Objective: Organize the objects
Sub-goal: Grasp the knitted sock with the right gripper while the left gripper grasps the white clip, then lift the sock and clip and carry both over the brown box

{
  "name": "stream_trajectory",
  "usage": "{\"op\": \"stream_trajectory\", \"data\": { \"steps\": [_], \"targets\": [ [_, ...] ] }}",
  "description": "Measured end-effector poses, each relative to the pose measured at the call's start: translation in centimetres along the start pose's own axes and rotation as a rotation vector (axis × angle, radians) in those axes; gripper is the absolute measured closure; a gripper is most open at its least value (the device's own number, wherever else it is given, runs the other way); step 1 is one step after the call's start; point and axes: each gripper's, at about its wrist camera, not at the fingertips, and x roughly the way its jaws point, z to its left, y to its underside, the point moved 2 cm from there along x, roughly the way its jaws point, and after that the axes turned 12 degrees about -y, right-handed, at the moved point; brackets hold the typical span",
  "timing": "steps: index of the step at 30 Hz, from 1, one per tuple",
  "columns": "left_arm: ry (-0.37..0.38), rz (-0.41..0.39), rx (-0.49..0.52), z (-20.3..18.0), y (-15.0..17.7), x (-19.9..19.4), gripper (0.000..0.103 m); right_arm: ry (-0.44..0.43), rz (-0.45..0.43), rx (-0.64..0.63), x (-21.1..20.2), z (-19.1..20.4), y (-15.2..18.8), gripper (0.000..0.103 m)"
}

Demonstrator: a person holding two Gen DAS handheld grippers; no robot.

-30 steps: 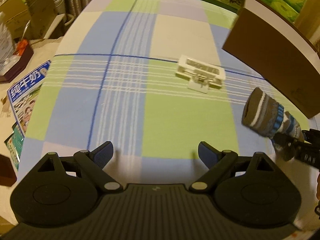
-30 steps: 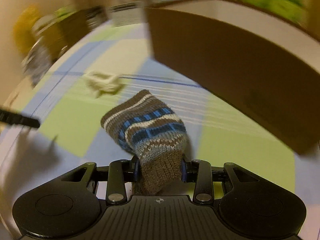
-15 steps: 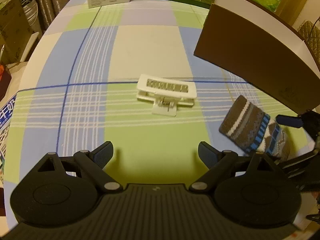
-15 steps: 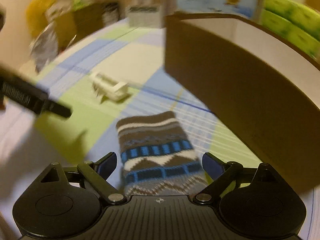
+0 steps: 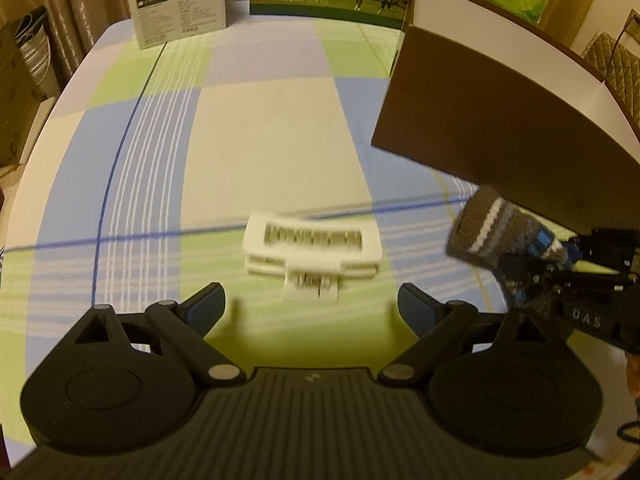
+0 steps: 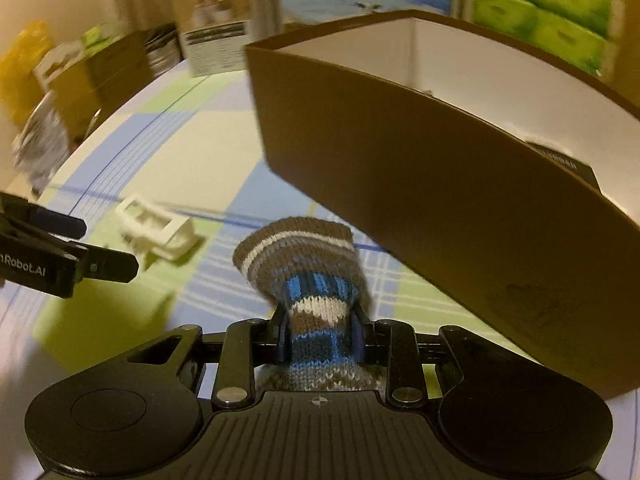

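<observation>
Task part done, by my reading: brown box holds something dark, hard to identify. Knit sock not yet boxed, carried clear of the counter just beside the box's near wall. White hair clip lies on the counter, untouched. Right gripper fingers clamped on the sock's middle. Left gripper fingers spread wide, empty, clip just ahead between them.

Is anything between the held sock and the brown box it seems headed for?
Only the box's own near wall: the sock, clamped in the right gripper, sits below the rim and must clear it. Nothing else intervenes; the white clip lies off to the left.
</observation>
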Motion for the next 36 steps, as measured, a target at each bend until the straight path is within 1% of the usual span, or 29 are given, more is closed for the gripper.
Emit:
{"op": "stream_trajectory", "data": {
  "steps": [6,11,12,15,16,23,32,36],
  "targets": [
    [-0.005,0.005,0.023,-0.6,-1.5,1.9,0.012,0.000,-0.006,0.034,0.3,-0.4,-0.5,0.076],
    [-0.010,0.014,0.041,-0.9,-1.9,3.0,0.012,-0.001,-0.007,0.051,0.3,-0.6,-0.6,0.076],
    [-0.010,0.017,0.040,-0.8,-2.0,3.1,0.012,0.000,-0.005,0.049,0.4,-0.6,-0.6,0.076],
    [-0.001,0.013,0.037,-0.7,-2.1,3.2,0.019,0.000,-0.003,0.050,0.4,-0.6,-0.6,0.076],
    [0.000,0.014,0.037,-0.7,-2.1,3.2,0.018,0.001,-0.003,0.049,0.4,-0.6,-0.6,0.076],
    [-0.016,-0.004,0.059,-0.6,-1.5,2.3,0.019,-0.004,-0.001,0.042,0.0,-0.4,-0.4,0.076],
    [-0.023,-0.004,0.043,0.2,0.3,-0.2,0.019,-0.028,-0.013,0.026,-1.5,0.4,0.0,0.076],
    [-0.028,-0.018,0.039,0.4,1.0,-1.6,0.019,-0.040,-0.022,0.028,-2.5,0.9,0.2,0.076]
  ]
}}
